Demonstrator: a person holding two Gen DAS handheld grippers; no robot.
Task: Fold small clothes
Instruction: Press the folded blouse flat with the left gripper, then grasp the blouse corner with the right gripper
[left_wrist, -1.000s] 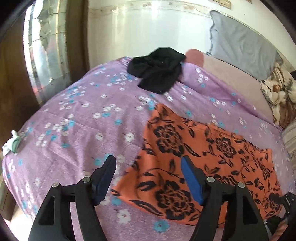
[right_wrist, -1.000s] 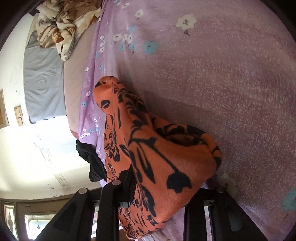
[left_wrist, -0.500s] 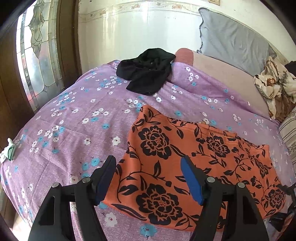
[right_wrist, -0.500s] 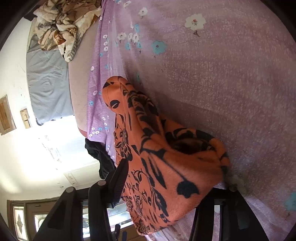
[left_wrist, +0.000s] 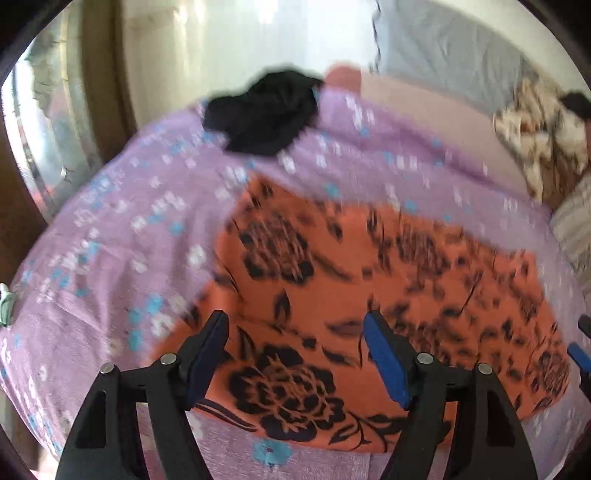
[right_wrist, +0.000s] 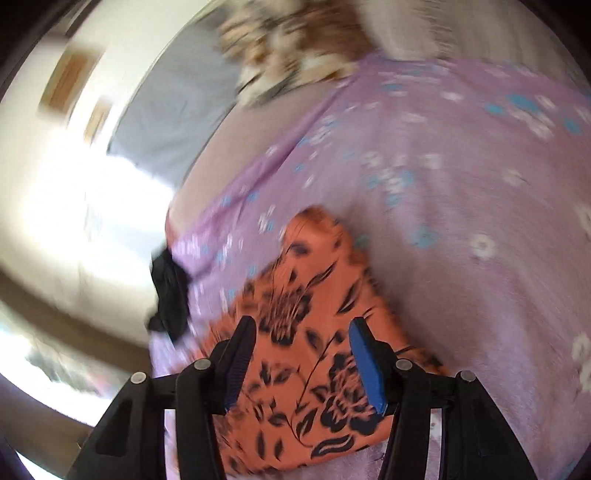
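We are holding two grippers over a bed draped in one lilac flowered sheet (left_wrist: 122, 221), and both wrist views are smeared by motion. One orange garment with black flowers (left_wrist: 369, 280) is lying spread flat on the sheet toward its near edge, and it is the only piece within our reach. Our left gripper (left_wrist: 295, 332) is hovering above the garment's near left portion with its jaws spreading further apart; its blue pads (left_wrist: 384, 362) are pressing on nothing, and the cloth is showing between them only as the surface below. Our right gripper (right_wrist: 301, 332) is standing over the garment's other end, its jaws parted about halfway and empty, the orange cloth lying loose beneath them and touching neither pad, as far as the blur lets us tell. One crumpled black garment (left_wrist: 266, 110) is sitting at the far edge of the sheet, well apart from the orange one. One grey pillow (left_wrist: 443, 48) is leaning against the wall beyond the bed, and one bundled beige patterned blanket (left_wrist: 539, 136) is resting at the bed's far right corner.
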